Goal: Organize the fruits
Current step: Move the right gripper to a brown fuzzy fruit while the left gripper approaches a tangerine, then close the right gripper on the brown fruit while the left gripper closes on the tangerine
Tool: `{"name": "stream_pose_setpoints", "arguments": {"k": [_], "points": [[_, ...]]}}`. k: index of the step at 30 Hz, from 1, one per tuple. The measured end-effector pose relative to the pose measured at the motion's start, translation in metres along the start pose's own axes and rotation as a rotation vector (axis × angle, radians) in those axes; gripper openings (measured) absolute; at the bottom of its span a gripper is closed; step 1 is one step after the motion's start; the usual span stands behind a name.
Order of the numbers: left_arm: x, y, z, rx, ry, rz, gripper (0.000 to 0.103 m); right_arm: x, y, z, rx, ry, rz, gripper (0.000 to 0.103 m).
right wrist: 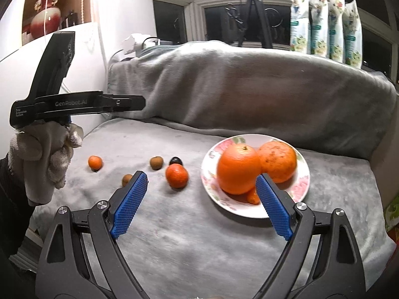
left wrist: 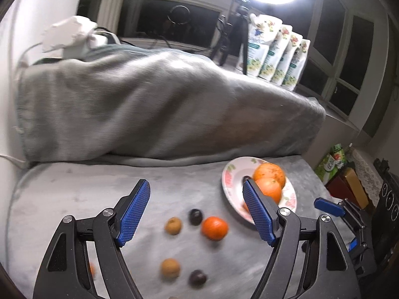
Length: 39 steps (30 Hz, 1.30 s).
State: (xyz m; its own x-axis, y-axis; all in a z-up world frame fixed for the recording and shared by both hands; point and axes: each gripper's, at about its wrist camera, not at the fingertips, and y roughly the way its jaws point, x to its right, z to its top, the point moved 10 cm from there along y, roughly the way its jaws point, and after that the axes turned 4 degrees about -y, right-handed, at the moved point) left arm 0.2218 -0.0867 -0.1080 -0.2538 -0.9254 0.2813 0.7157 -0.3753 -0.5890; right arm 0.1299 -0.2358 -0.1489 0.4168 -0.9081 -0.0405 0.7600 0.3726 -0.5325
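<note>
A flowered plate (right wrist: 300, 189) on the grey blanket holds two big oranges (right wrist: 238, 169) (right wrist: 278, 160), with a small orange fruit (right wrist: 253, 198) tucked under them. Left of the plate lie a tangerine (right wrist: 176, 175), a smaller tangerine (right wrist: 95, 162), two brown fruits (right wrist: 156, 162) (right wrist: 126, 179) and a dark fruit (right wrist: 175, 160). My right gripper (right wrist: 201, 182) hangs open and empty above the blanket, in front of the plate. My left gripper (left wrist: 197, 189) is open and empty too, above the loose tangerine (left wrist: 215, 228), brown fruits (left wrist: 173, 225) and dark fruits (left wrist: 195, 216). The plate (left wrist: 230, 174) lies to its right.
A gloved hand (right wrist: 45, 159) holds the left gripper at the left edge of the right wrist view. A blanket-covered ridge (right wrist: 249, 87) rises behind the fruit. Several printed pouches (right wrist: 324, 22) and a tripod (right wrist: 256, 15) stand on the windowsill. Boxes (left wrist: 349, 184) sit right of the surface.
</note>
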Motion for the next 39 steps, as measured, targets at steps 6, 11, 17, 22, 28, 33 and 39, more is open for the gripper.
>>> {"name": "stream_pose_setpoints", "arguments": {"k": [6, 11, 17, 22, 28, 33, 39], "points": [[-0.034, -0.02, -0.009, 0.019, -0.015, 0.068, 0.077, -0.021, 0.007, 0.005, -0.01, -0.027, 0.044, 0.091], [-0.065, -0.037, -0.02, 0.029, -0.041, 0.121, 0.077, -0.042, 0.017, 0.007, -0.028, -0.062, 0.083, 0.091], [-0.106, -0.053, -0.04, 0.026, -0.096, 0.183, 0.077, -0.064, 0.033, 0.004, -0.06, -0.1, 0.123, 0.091], [-0.138, -0.057, -0.064, -0.005, -0.15, 0.224, 0.076, -0.082, 0.053, -0.001, -0.104, -0.116, 0.168, 0.083], [-0.154, -0.055, -0.087, -0.039, -0.191, 0.22, 0.071, -0.106, 0.077, -0.007, -0.154, -0.152, 0.203, 0.075], [-0.156, -0.046, -0.098, -0.069, -0.206, 0.212, 0.065, -0.124, 0.097, -0.015, -0.202, -0.184, 0.223, 0.064], [-0.159, -0.034, -0.108, -0.106, -0.212, 0.209, 0.056, -0.134, 0.122, -0.03, -0.275, -0.21, 0.219, 0.054]]}}
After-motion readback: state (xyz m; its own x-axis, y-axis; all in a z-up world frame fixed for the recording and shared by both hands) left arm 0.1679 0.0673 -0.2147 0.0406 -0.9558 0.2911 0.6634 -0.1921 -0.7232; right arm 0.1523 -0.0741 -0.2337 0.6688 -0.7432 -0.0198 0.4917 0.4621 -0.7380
